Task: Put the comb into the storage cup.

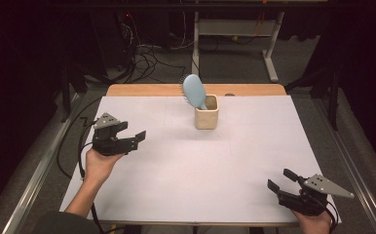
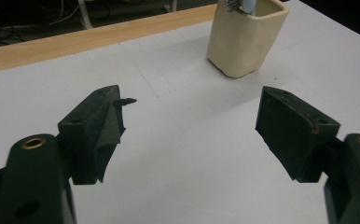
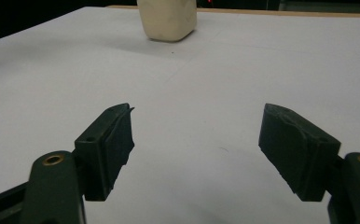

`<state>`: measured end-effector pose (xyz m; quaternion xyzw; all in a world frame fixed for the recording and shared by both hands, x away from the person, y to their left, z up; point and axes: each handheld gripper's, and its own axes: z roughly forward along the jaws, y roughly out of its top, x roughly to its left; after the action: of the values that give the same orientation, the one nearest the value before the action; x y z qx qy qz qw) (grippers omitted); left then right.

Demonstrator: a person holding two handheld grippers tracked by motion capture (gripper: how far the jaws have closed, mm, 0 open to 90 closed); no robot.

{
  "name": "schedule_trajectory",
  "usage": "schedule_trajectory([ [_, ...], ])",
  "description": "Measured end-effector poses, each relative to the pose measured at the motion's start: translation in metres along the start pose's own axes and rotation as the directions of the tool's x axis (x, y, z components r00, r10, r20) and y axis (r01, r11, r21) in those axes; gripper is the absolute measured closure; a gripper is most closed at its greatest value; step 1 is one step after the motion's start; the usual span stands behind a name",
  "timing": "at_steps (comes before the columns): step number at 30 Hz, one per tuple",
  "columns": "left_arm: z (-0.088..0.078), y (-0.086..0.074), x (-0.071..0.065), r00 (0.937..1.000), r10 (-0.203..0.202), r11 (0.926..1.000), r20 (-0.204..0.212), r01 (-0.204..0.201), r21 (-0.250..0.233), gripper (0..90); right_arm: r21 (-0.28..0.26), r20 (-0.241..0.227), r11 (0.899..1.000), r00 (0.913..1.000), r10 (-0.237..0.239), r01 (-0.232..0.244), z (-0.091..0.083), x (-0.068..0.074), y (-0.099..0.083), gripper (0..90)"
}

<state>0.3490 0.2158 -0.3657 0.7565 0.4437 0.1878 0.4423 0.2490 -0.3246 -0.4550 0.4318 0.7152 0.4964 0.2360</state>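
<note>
A cream-coloured, square-sided ceramic cup [image 1: 206, 113] stands upright on the white-covered table [image 1: 200, 170], in the upper middle of the high view, near the table's far wooden edge. A light blue oval plastic hairbrush [image 1: 194, 90] stands in the cup handle-down, its head leaning toward the upper left of the frame, with the bristles facing away along its left edge.

The left tool [image 1: 136, 138] sits at the middle left of the high view, held in the person's left hand [image 1: 98, 163], with its tips directed toward the right of the frame, well apart from the cup. Its jaws stand wide with nothing between them. In the left gripper view the two black pads [image 2: 99, 130] are spread over bare white table, and the cup [image 2: 245, 39] shows at the upper right of the frame, with a bit of the brush's handle [image 2: 243, 4] visible at its mouth.

The right tool [image 1: 282, 180] is at the lower right of the high view, held low over the table's near corner and pointing toward the upper left of the frame. Its jaws are also wide and empty. In the right gripper view the pads [image 3: 113, 144] frame bare white table, and the lower part of the cup [image 3: 167, 18] appears at the top of the frame, left of centre, far off.
</note>
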Motion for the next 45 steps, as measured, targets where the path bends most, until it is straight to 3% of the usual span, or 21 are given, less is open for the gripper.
schedule_trajectory([
  [45, -0.028, -0.048, 0.013, 0.9973, -0.073, 0.9932, 0.005, 0.073, -0.090, 26.2, 0.001, 0.004, 1.000, 1.0000, 0.008, -0.008, 0.000, 0.000, 0.000, 26.7],
])
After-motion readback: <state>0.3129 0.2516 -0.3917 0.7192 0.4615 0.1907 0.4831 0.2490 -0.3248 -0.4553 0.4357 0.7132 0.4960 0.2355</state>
